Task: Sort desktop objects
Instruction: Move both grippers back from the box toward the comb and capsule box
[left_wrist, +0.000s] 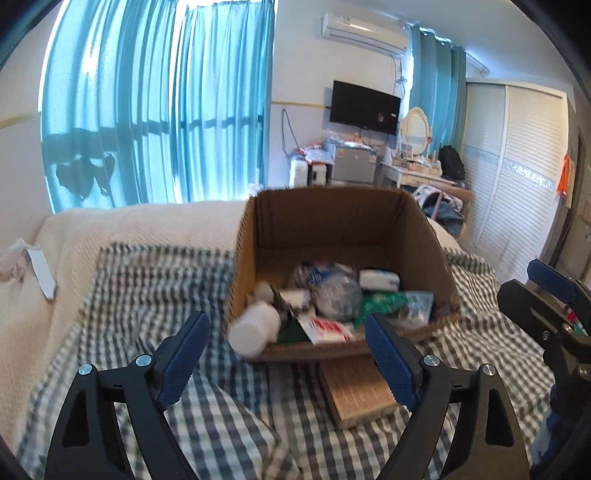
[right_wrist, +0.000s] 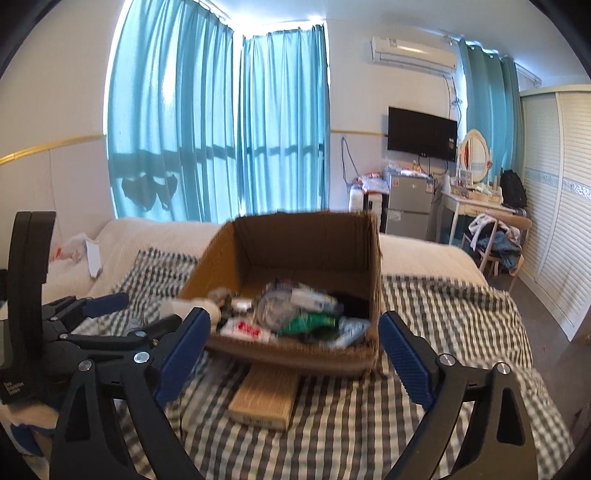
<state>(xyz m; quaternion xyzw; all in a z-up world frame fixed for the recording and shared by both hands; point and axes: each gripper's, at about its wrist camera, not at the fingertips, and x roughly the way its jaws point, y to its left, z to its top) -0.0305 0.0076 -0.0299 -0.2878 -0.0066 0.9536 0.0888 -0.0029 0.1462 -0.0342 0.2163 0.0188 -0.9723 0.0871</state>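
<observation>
Left gripper (left_wrist: 288, 360): jaws spread wide, nothing between the blue pads, held above the checked cloth just near of the box.
Right gripper (right_wrist: 293, 356): jaws equally wide, nothing held, also just near of the box; in the left wrist view it sat at the far right edge (left_wrist: 550, 306).
Wooden block (left_wrist: 356, 389): flat on the cloth between both sets of fingers, its far end tucked under the box's near wall.
Cardboard box (left_wrist: 332, 218): open top, near wall low, standing on the cloth, centre of both views.
Box contents: mixed clutter, blurred. White bottle (left_wrist: 255, 328) lay on its side at the near-left corner, poking over the rim. Red-and-white packet (left_wrist: 327, 329) at the near edge, green wrapper (left_wrist: 382, 302) right of it, clear plastic bag (left_wrist: 338, 295) behind, white carton (left_wrist: 378, 279) toward the far right.
Checked cloth (left_wrist: 155, 280): grey-white, wrinkled, spread over a cream blanket (left_wrist: 122, 229).
Far background: teal curtains (left_wrist: 155, 110), wall TV (left_wrist: 364, 107).
</observation>
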